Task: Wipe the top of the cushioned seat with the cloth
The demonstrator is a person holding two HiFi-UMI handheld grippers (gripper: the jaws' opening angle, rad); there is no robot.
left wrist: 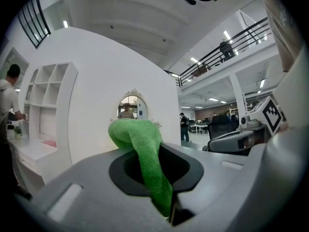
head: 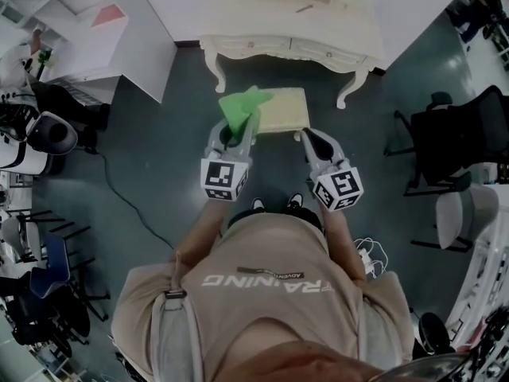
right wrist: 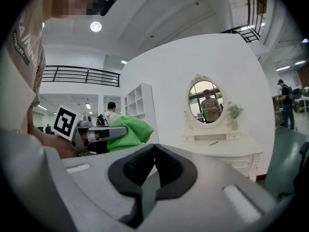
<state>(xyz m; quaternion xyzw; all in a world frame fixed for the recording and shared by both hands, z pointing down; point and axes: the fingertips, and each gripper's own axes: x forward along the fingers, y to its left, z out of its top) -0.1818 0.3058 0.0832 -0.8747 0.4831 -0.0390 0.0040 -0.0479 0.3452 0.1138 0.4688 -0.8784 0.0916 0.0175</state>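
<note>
1. Beige fabric of the person's shirt point(head: 262, 293) fills the bottom of the head view. Both forearms reach forward from it, and two shoes point(head: 258, 205) stand on the dark floor point(head: 159, 150) just ahead. A thin cable point(head: 127, 201) trails across the floor to the left.
2. The left claw point(left wrist: 164, 190) is clamped on the green cloth point(left wrist: 140, 141). The fabric runs up out of the dark pads and folds over to the left in a bunched lump.
3. The right claw point(right wrist: 153, 151) has its tips drawn together with nothing between the pads. It is held beside the left one, a little apart from it. In the right gripper view the cloth hangs off the left claw in the air.
4. The cushioned seat point(head: 285, 111), pale yellow and rectangular, stands on the floor just beyond both claws. In the head view the cloth overlaps the seat's left end. Whether it touches the cushion cannot be told.
5. Past the seat a cream worktop point(head: 290, 46) with curved legs stands against a white wall. A thin pen-like thing point(right wrist: 212, 142) and a small plant point(right wrist: 235, 111) rest on it, and an oval mirror point(right wrist: 205, 100) rises above it.
6. A white shelf unit point(left wrist: 50, 95) stands to the left of the worktop, with a person point(left wrist: 9, 95) beside it at the edge of the left gripper view.
7. Black office chairs point(head: 457, 134) stand well off to the right.
</note>
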